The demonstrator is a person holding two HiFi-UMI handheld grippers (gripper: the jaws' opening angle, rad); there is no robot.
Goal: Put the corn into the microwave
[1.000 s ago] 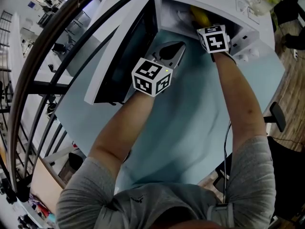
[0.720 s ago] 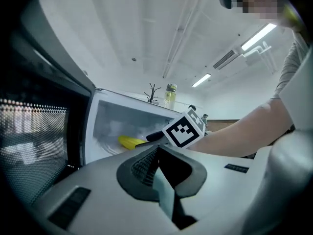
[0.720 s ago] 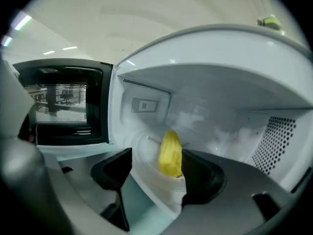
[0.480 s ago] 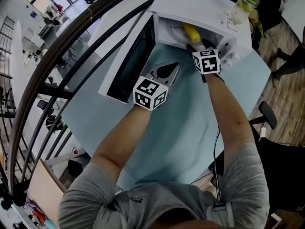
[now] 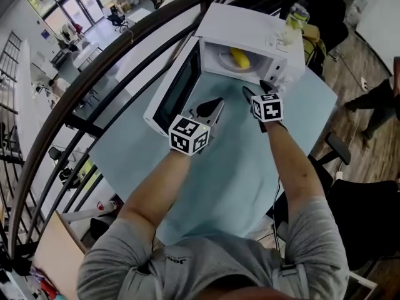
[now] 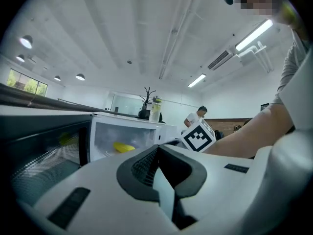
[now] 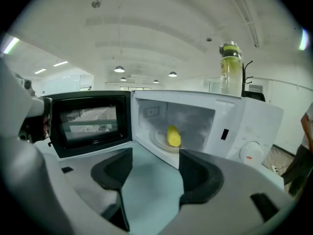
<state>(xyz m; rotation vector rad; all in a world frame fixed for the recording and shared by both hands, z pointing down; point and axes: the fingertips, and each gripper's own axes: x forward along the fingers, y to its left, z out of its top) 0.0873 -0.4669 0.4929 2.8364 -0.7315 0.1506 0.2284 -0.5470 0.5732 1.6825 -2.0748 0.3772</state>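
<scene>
I see the corn [image 7: 173,135] lying on the round plate inside the microwave [image 5: 250,27], upper middle of the head view, with its door [image 5: 178,92] swung wide to the left. My right tool [image 5: 254,90] hangs just in front of the opening, jaws apart and empty. My left tool [image 5: 219,104], jaws together on nothing, is beside the door above the worktop [image 5: 250,167]. 1 bottle [image 5: 294,19] stands on top of the microwave.

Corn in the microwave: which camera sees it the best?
The right gripper view: the corn lies straight ahead, whole, on the plate inside the open microwave. The head view shows it small, from above. The left gripper view shows only a small yellow shape, seen from the side.
</scene>
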